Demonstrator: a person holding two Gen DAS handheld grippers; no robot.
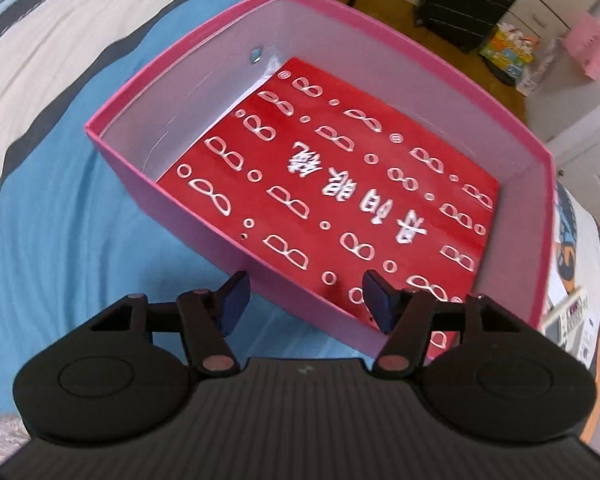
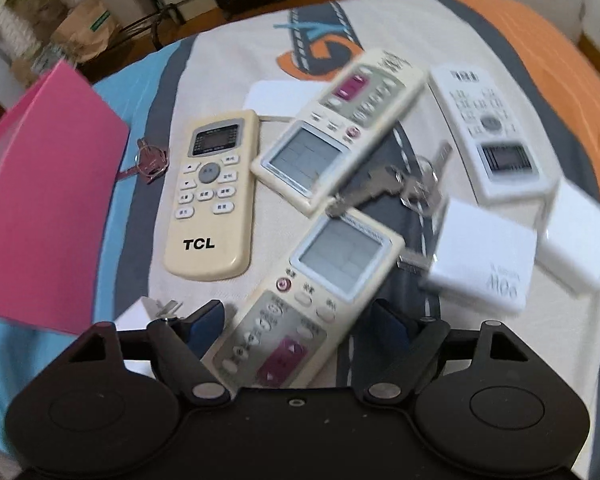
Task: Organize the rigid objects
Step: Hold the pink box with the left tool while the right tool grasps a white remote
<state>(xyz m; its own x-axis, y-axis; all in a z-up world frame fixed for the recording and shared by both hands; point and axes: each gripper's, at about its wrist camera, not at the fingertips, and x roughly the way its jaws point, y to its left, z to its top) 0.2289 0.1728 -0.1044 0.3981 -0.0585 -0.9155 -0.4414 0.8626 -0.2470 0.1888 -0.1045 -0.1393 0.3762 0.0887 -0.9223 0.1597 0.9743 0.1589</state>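
Evidently early in the job: the pink box [image 1: 316, 152], filling the centre of the left wrist view, holds only a flat red sheet printed with white spectacles [image 1: 332, 192], and none of the loose goods is inside it. In the right wrist view everything to be sorted lies on the bedspread [image 2: 228, 52]. A cream remote with a grey screen [image 2: 300, 304] runs from lower centre upward, its button end between the fingers of the right gripper [image 2: 296, 320], which stands spread; the pads do not seem to press it (blur makes the contact hard to read). A TCL remote [image 2: 212, 196] lies left of centre, a second cream remote [image 2: 340, 124] slants across upper centre, and a white remote [image 2: 488, 128] sits at upper right. A bunch of keys [image 2: 404, 184] rests between the two cream remotes, a reddish key ring [image 2: 150, 162] lies just beside the box wall at left, and two white chargers [image 2: 480, 260] are at right. The left gripper [image 1: 304, 300] straddles the box's near wall at bottom centre, one finger outside, one inside, part-way apart and not visibly clamping the wall. Judged remaining: every remote, key and charger has yet to go in.
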